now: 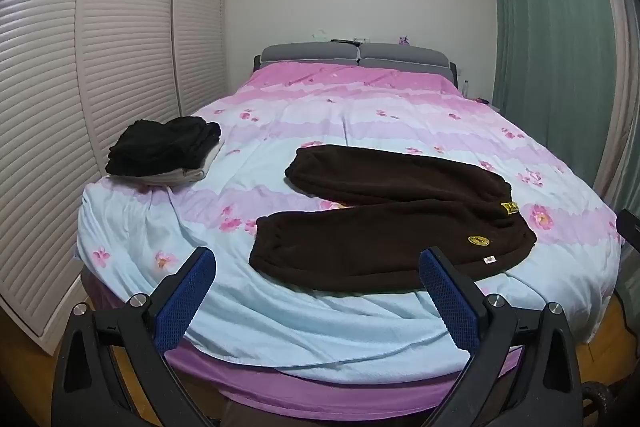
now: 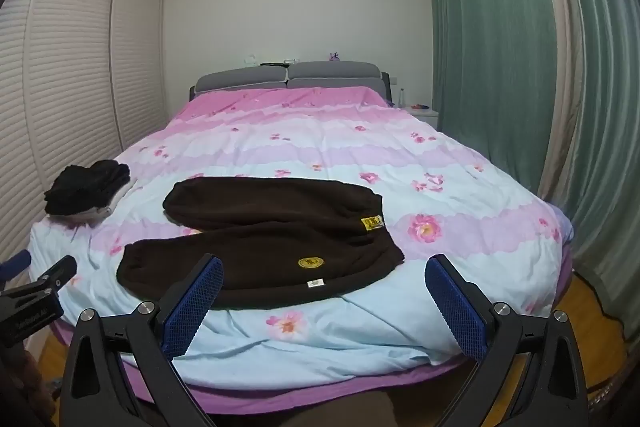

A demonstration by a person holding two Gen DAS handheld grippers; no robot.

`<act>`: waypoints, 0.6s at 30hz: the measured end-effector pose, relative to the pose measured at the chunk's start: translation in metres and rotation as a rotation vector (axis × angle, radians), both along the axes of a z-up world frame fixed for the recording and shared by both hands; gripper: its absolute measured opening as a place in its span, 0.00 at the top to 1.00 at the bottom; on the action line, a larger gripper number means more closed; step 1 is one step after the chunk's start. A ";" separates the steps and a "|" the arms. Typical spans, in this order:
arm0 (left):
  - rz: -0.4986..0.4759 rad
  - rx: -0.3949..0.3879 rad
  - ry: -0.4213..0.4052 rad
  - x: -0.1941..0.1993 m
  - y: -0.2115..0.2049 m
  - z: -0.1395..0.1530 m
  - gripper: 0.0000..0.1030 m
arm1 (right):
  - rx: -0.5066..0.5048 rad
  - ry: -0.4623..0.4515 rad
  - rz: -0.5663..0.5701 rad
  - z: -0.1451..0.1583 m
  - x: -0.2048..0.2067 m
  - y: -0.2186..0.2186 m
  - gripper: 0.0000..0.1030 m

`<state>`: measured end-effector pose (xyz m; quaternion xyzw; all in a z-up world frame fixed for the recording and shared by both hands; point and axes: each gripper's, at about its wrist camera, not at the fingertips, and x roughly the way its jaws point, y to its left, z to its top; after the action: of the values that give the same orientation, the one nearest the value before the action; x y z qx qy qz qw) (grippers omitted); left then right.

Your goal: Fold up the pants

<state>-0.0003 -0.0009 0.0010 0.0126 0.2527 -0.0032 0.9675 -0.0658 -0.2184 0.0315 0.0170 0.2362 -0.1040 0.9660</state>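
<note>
Dark brown fleece pants [image 1: 384, 215] lie spread flat on the bed, legs pointing left, waist to the right, with yellow patches near the waist. In the right wrist view the pants [image 2: 260, 239] lie just beyond the fingers. My left gripper [image 1: 316, 263] hovers at the foot of the bed, open, with nothing between its blue pads; the near leg cuff lies past its fingertips. My right gripper [image 2: 324, 271] is open too and empty, in front of the waist end. The left gripper's finger [image 2: 48, 275] shows at the left edge of the right wrist view.
A stack of folded dark clothes [image 1: 164, 151] sits on the bed's left side. The floral pink and blue duvet [image 1: 360, 115] covers the bed. Louvred wardrobe doors [image 1: 80, 67] stand on the left, green curtains [image 1: 560, 27] on the right, and a grey headboard [image 1: 356, 57] behind.
</note>
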 end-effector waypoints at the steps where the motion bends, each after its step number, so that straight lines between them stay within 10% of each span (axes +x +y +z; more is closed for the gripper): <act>1: -0.006 -0.003 0.001 0.000 0.000 0.000 0.00 | -0.001 0.001 0.000 0.000 0.000 0.000 0.01; 18: -0.018 -0.014 0.004 0.003 -0.003 -0.001 0.00 | 0.005 -0.004 -0.005 0.001 -0.001 -0.001 0.01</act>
<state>0.0028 -0.0034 0.0005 0.0078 0.2542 -0.0136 0.9670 -0.0670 -0.2195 0.0320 0.0202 0.2346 -0.1058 0.9661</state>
